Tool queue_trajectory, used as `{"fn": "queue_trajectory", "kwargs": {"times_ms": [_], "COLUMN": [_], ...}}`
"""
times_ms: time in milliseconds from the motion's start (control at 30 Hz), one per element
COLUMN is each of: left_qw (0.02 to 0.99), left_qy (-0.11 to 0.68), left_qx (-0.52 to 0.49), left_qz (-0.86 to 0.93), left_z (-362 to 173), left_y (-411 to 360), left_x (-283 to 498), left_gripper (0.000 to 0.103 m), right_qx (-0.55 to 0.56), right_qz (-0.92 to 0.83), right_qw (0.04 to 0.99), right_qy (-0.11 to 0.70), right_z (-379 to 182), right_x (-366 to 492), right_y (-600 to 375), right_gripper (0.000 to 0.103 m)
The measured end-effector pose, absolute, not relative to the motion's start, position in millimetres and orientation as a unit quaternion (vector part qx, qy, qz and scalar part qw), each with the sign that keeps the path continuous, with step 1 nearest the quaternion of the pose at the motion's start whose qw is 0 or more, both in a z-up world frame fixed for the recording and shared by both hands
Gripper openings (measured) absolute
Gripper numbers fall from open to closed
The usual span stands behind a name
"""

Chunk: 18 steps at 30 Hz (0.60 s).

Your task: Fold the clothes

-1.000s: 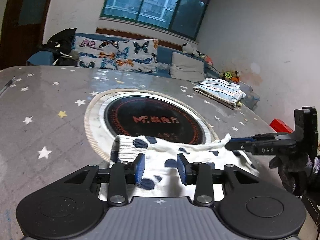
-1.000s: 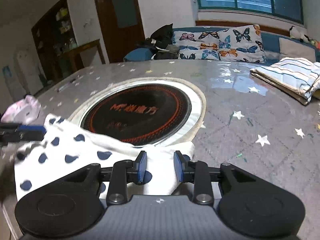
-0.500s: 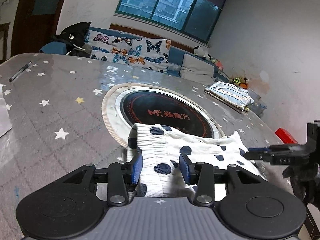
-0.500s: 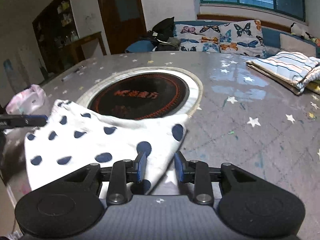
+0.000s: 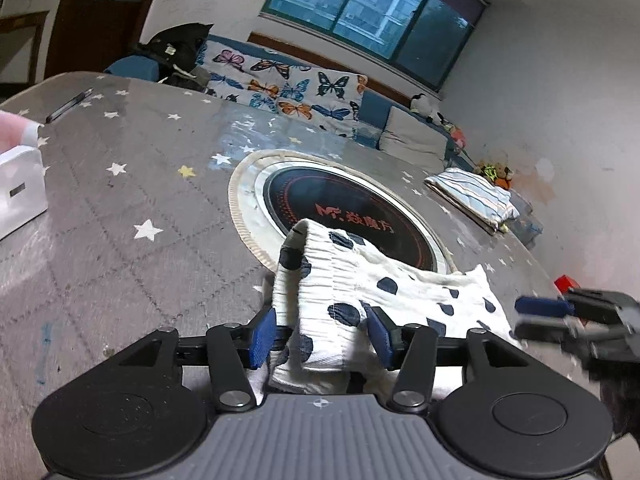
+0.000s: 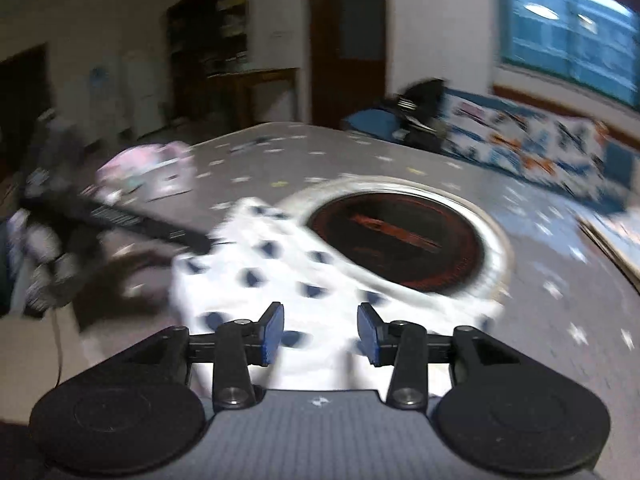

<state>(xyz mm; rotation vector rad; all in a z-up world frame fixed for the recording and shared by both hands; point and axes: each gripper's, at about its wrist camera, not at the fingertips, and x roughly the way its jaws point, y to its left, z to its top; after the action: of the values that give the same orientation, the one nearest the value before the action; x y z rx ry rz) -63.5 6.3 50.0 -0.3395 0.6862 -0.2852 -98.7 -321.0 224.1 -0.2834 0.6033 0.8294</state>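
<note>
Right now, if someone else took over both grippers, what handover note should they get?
Left gripper: jaws opening, the folded waistband end of the dotted garment lies between them, not pinched.
Right gripper: jaws opening, over the garment's other end; the view is blurred, no grip visible.
Garment: on the table at the near edge, partly over the round cooktop.
Striped cloth sits folded at the far side.
Done: at least one fold in the garment.
Left: finish folding, set it aside.

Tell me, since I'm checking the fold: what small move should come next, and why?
Probably draw the left claw back off the spotted garment: its jaws are opening, the ribbed end still lies between them, and the cloth already rests on the table.
</note>
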Motion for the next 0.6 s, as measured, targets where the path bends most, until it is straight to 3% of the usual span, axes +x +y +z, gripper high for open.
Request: {"fn": "queue_trajectory", "kwargs": {"times_ms": [233,367,600], "left_qw": [0.919,0.924,0.917], "left_qy": [0.336,0.326,0.333], "left_qx": [-0.172,-0.176,-0.209], "left_qz": [-0.115,-0.098,-0.069], "left_z": [57.9,63.8,59.6], "left_y": [6.0,10.6,24.3], "left_x": [-60.7,-64.0,-66.0], "left_gripper": [0.070,0.086,0.094], "right_qx": [-0.259,-0.300,-0.362], "right_qz": [0.455,0.461,0.440], "right_qw": [0.812,0.796,0.789], "right_qy": [0.259,0.252,0.228], "right_z": [211.0,197.6,177.7], "right_x": [-133.1,-139.7,-144.1], "right_y": [-253.5,-229.3,-208.8], "right_gripper": [0.050,0.051,0.049]}}
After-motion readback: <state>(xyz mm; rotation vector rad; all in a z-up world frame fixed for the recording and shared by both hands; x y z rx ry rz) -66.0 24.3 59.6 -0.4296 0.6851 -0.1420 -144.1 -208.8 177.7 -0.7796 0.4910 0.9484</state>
